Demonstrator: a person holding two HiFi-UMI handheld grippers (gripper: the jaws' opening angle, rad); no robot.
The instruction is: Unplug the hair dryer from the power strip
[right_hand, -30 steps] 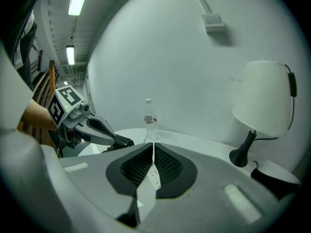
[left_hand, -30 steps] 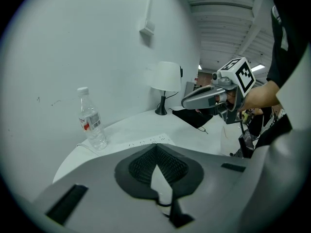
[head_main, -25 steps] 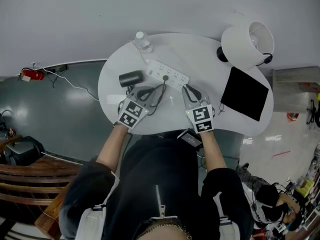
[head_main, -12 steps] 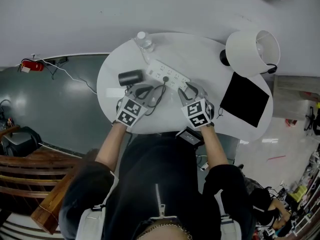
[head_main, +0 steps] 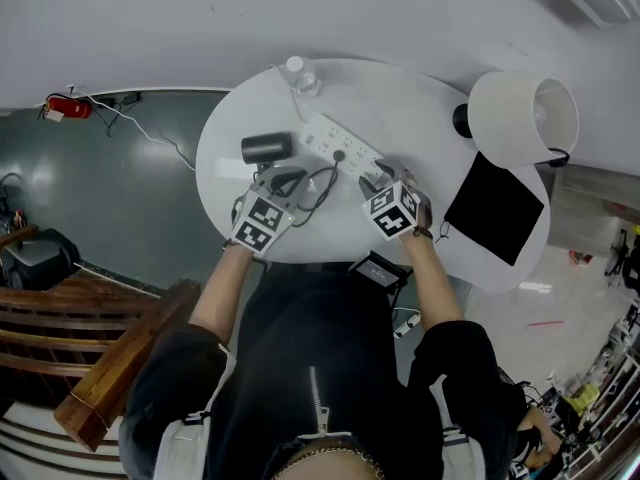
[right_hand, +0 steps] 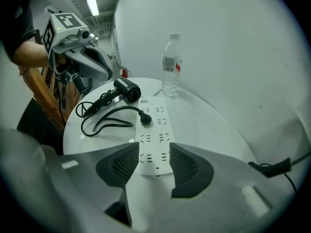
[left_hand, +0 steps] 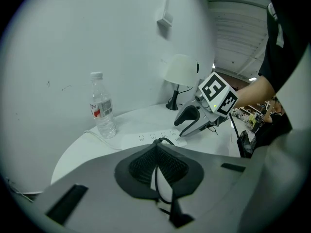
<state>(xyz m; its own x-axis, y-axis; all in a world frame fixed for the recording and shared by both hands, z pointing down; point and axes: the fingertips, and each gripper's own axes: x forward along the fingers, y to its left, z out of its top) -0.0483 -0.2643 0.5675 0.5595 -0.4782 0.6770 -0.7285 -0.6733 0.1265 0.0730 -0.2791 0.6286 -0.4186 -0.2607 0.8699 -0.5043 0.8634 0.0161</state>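
A white power strip lies across the round white table. The black hair dryer lies at its left, and its plug sits in a socket. The black cord loops toward me. My left gripper is shut on the cord, which runs up between its pads. My right gripper points down at the strip's near end. Its jaws are opening, with that end between the pads and not pressed. It also shows in the left gripper view, the right gripper.
A clear water bottle stands at the table's far edge. A white lamp and a flat black pad are at the right. A small dark device sits at the near edge. The strip's white lead runs past the bottle.
My right gripper has sunk toward the strip's near end, rolled, and gone from nearly shut to wide open. The left gripper has stayed on the cord.
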